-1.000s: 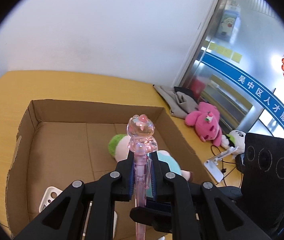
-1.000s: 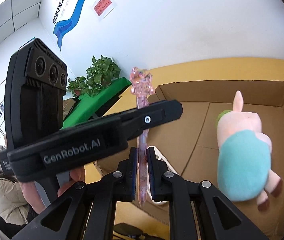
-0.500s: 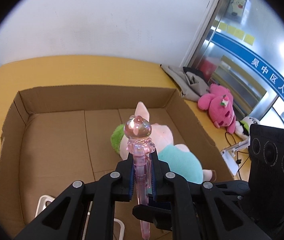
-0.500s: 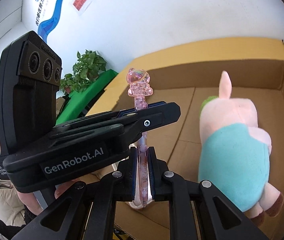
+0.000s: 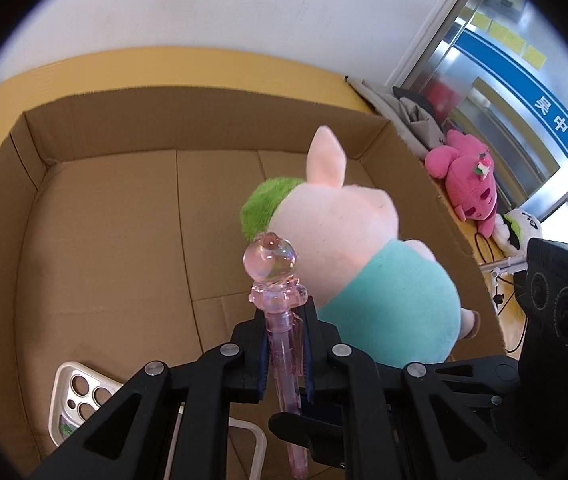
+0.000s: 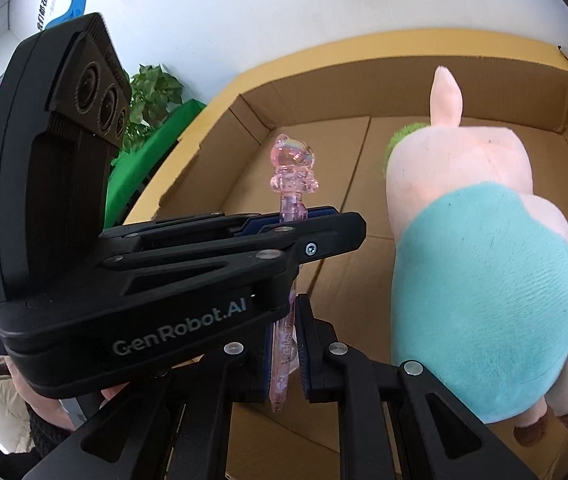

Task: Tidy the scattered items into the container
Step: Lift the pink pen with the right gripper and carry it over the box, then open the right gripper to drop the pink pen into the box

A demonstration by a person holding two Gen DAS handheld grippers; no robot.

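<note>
- Both sets of jaws are clenched on one pink pen [image 5: 282, 344]: the left gripper [image 5: 284, 350] pinches its barrel just under the bear-shaped top, and the right gripper [image 6: 284, 350] pinches lower, near the tip.
- At the left of the cardboard box [image 5: 96, 240], a white phone case [image 5: 80, 396] lies on the floor by the near wall; bare floor stretches behind it.
- At centre, the pen hangs over the box interior, top pointing to the far wall.
- To the right, the pig plush [image 5: 363, 264] already lies inside, just beside the pen.
- Doing this step well, I judge: lower into the bare patch between case and plush, let one gripper go first, then the other, so the pen neither swings nor rolls under the plush.
- Against a second earlier, both grippers have sunk and tipped downward; the box floor and plush fill far more of each view.
</note>
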